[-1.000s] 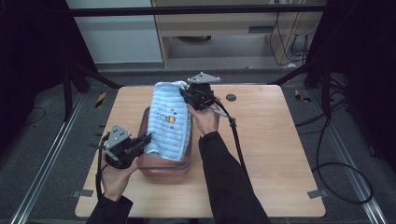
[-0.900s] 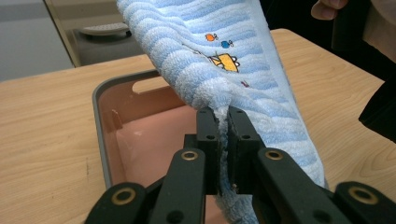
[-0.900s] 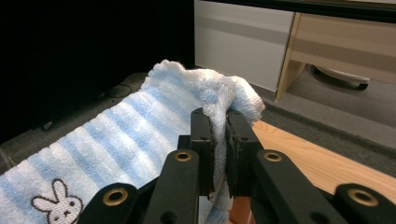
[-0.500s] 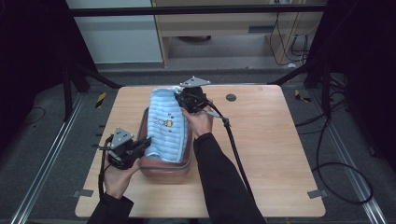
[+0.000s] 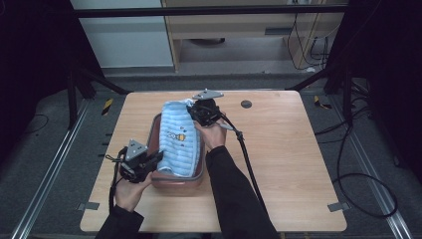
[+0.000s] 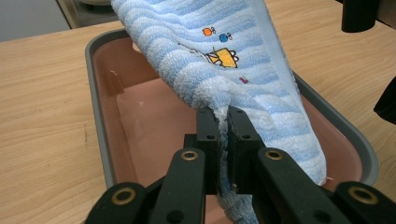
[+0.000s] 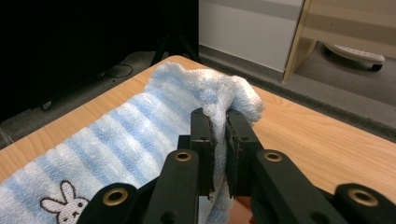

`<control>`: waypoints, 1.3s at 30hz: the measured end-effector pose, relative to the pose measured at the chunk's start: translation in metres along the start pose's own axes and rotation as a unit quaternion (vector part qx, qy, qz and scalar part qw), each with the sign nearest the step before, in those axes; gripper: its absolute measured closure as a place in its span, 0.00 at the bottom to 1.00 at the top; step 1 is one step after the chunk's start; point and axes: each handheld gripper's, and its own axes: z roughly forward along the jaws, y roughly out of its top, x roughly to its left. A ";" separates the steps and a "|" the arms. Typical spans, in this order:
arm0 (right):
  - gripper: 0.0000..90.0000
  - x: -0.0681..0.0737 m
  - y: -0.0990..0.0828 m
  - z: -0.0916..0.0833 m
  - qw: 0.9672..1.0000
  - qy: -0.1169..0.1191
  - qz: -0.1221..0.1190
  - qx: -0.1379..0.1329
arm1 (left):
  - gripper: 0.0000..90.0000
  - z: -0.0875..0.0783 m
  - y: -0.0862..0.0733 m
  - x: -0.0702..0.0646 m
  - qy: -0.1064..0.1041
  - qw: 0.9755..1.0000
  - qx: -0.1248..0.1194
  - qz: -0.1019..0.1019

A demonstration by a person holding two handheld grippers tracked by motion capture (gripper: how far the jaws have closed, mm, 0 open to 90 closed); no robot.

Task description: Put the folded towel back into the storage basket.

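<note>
Since a second ago, left claw (image 5: pixel 158 158) has drawn toward frame bottom, stretching the blue striped towel (image 5: pixel 181 139) lengthwise over the pink tub (image 5: pixel 175 180) at centre-left of the desk (image 5: pixel 288 164). Left claw is clamped on the towel's near edge; right claw (image 5: pixel 193 112) is clamped on its far edge, frame centre.

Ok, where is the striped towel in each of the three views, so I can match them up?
High view: striped towel at centre, stretched over the pink tray.
Left gripper view: upper middle, one end pinched in the jaws.
Right gripper view: lower left to centre, other end pinched.
Shared landmark: the wooden table.
</note>
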 end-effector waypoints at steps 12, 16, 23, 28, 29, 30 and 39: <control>0.93 0.000 -0.016 0.012 1.000 0.003 0.005 0.014 | 0.94 0.009 -0.009 -0.001 0.005 1.000 0.019 0.007; 0.93 -0.001 -0.022 0.014 1.000 0.003 0.009 0.018 | 0.94 0.012 -0.012 0.001 0.008 1.000 0.024 0.002; 0.93 -0.002 -0.031 0.019 1.000 -0.001 0.012 0.026 | 0.94 0.018 -0.019 0.002 0.015 0.999 0.035 0.003; 0.93 -0.003 -0.037 0.023 0.999 -0.003 0.013 0.033 | 0.94 0.020 -0.022 0.004 0.019 0.999 0.040 0.001; 0.93 -0.002 -0.038 0.023 0.999 -0.002 0.016 0.033 | 0.94 0.020 -0.022 0.004 0.020 0.999 0.041 0.002; 0.93 -0.003 -0.039 0.023 0.999 -0.002 0.016 0.034 | 0.94 0.021 -0.022 0.004 0.023 0.999 0.041 0.002; 0.93 -0.003 -0.048 0.031 0.999 -0.005 0.015 0.050 | 0.94 0.023 -0.026 0.003 0.027 0.998 0.052 -0.009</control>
